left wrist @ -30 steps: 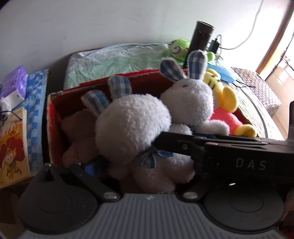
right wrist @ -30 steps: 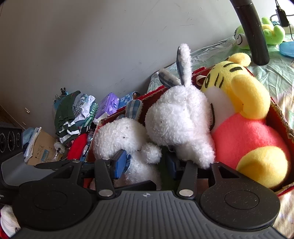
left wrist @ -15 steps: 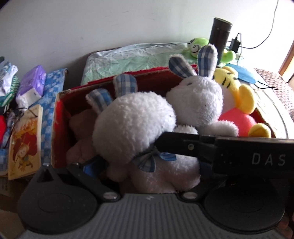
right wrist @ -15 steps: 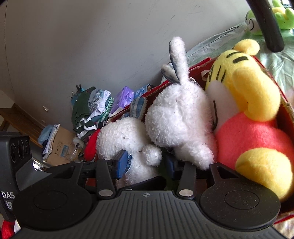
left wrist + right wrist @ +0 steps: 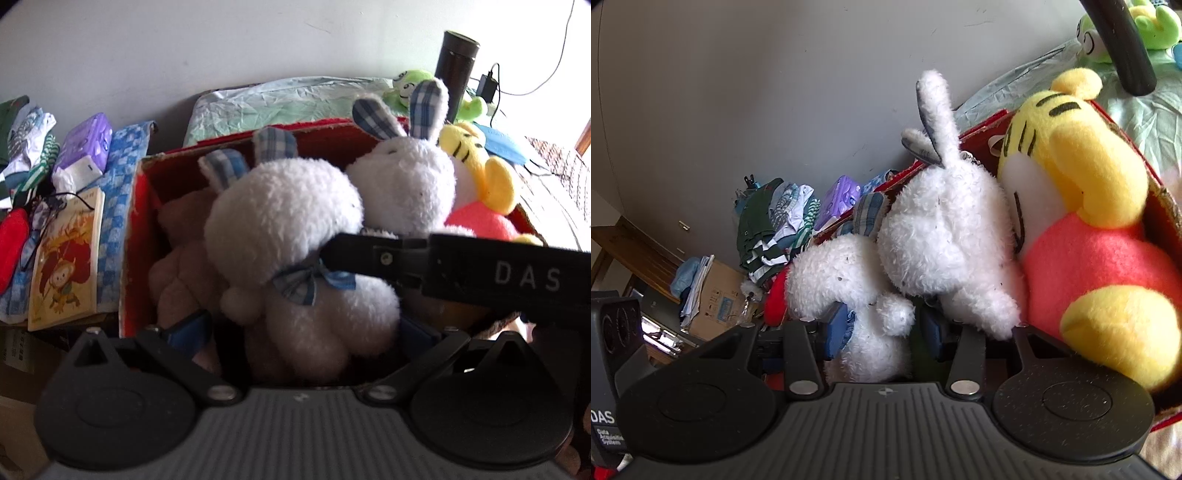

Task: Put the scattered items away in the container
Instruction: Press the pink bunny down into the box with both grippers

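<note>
A red cardboard box holds a brown bear, two white rabbits and a yellow tiger with a pink body. The front white rabbit with checked ears and a blue bow sits low in the box. My right gripper is shut on it at the neck and upper body, and its finger crosses in from the right in the left wrist view. My left gripper stands open, its blue pads on either side of this rabbit's lower body without pressing. The second rabbit leans against the tiger.
Behind the box lie a mint cloth, a green frog plush and a dark flask. A picture book, a purple tissue pack and folded clothes crowd the left. A cardboard carton stands lower left.
Both views have swung a little, bringing more of the clutter on the left into sight. The toys keep their places in the box. Neither gripper's finger spacing has visibly altered.
</note>
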Demonstrator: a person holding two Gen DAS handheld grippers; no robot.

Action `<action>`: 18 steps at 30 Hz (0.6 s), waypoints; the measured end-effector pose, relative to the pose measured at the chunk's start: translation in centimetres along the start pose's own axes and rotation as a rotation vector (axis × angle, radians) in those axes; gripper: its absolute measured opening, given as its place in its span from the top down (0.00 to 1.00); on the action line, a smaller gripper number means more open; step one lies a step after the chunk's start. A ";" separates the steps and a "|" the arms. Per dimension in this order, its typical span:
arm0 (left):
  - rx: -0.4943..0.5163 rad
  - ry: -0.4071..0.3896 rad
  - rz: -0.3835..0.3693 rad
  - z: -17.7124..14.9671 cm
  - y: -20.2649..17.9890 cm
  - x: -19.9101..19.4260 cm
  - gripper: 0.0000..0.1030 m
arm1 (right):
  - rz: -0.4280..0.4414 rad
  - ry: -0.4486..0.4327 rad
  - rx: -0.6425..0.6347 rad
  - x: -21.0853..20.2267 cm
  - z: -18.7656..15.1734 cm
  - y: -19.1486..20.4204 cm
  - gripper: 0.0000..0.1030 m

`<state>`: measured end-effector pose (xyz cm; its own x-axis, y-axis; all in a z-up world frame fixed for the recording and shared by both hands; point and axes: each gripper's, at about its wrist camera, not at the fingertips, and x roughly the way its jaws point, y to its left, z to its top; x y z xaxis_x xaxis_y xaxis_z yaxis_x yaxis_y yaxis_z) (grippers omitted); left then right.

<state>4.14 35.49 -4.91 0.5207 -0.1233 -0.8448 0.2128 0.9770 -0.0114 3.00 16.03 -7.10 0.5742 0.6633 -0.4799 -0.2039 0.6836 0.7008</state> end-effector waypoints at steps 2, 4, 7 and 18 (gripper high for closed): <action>0.001 -0.001 -0.001 0.0 0.0 -0.1 0.01 | -0.012 -0.016 -0.016 0.1 -0.2 0.2 0.56; -0.007 0.001 -0.010 -0.1 0.2 -0.1 0.01 | -0.021 -0.030 -0.031 0.3 -0.3 0.4 0.56; -0.024 0.005 -0.026 -0.1 0.4 0.0 0.01 | -0.034 -0.047 -0.056 0.4 -0.5 0.7 0.55; -0.064 -0.013 -0.065 -0.8 1.4 -0.3 0.01 | -0.052 -0.065 -0.083 0.7 -0.6 1.2 0.54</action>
<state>3.64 37.06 -5.10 0.5183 -0.1887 -0.8341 0.1936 0.9759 -0.1005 2.69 17.53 -6.96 0.6355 0.6069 -0.4773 -0.2357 0.7412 0.6285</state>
